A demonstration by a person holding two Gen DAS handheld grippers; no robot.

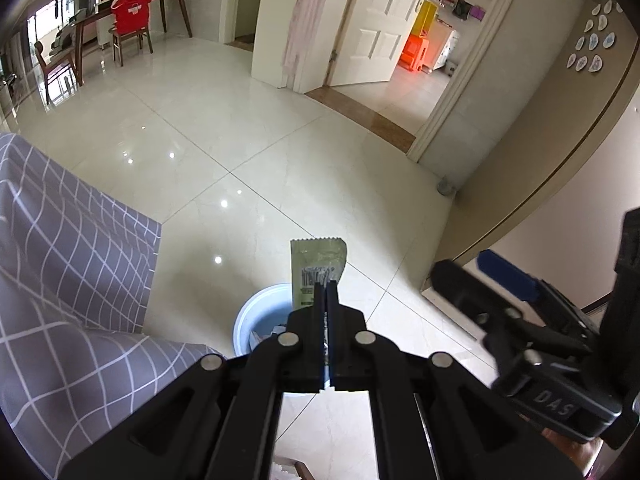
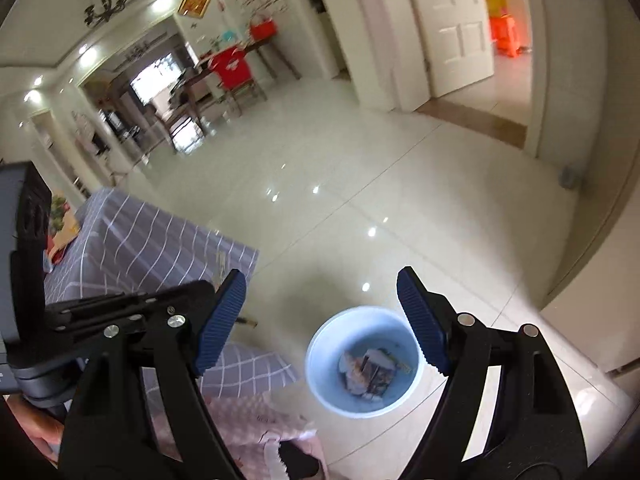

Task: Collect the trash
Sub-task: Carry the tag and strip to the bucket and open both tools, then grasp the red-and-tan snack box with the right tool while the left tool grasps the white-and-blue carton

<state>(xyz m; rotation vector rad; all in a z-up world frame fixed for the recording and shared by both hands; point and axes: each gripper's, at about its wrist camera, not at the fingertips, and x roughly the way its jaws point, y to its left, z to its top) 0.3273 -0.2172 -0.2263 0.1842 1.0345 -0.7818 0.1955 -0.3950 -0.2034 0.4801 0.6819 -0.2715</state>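
A: Where is the wrapper (image 1: 318, 270) found, and how is it held?

B: It is clamped in the left tongs (image 1: 325, 280), which are pressed together on its lower part. The wrapper is held above the pale blue bin (image 1: 260, 312), close over the rim. The right tongs (image 2: 320, 320) are spread apart, and nothing is seen between the blue pads (image 2: 424, 328); the bin is seen beneath them.

A: How is such a thing expected to handle?

B: It is judged to be very light, thin and soft, perhaps a little slippery. It stands up flat from the grip, so some stiffness is supposed. A hold near one end, as now, is considered enough; no force is needed.

A: What is shown by one view only?

B: The contents of the bin (image 2: 362, 362), some papers and packets, are shown only by the right wrist view. The wrapper itself is seen only from the left wrist; there the bin is partly hidden. The surface with the grey checked cloth (image 2: 160, 236) is beside the bin.
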